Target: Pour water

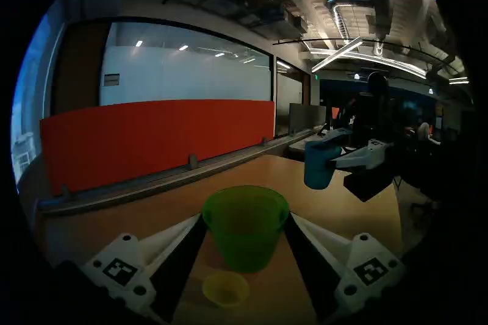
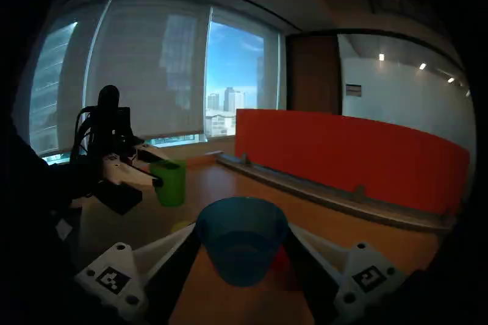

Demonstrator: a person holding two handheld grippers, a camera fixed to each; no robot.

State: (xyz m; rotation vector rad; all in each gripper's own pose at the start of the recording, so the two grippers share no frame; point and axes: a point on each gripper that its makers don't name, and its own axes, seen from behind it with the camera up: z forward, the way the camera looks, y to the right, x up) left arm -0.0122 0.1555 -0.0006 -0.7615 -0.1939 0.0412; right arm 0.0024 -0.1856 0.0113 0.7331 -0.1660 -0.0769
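Lower centre of the left gripper view, the green cup (image 1: 245, 236) sits clamped upright in the left gripper (image 1: 245, 221); the right gripper (image 2: 242, 230) grips the blue cup (image 2: 242, 246) likewise. Cups well apart — tipping either before their rims meet would likely wet the table (image 1: 341, 203).
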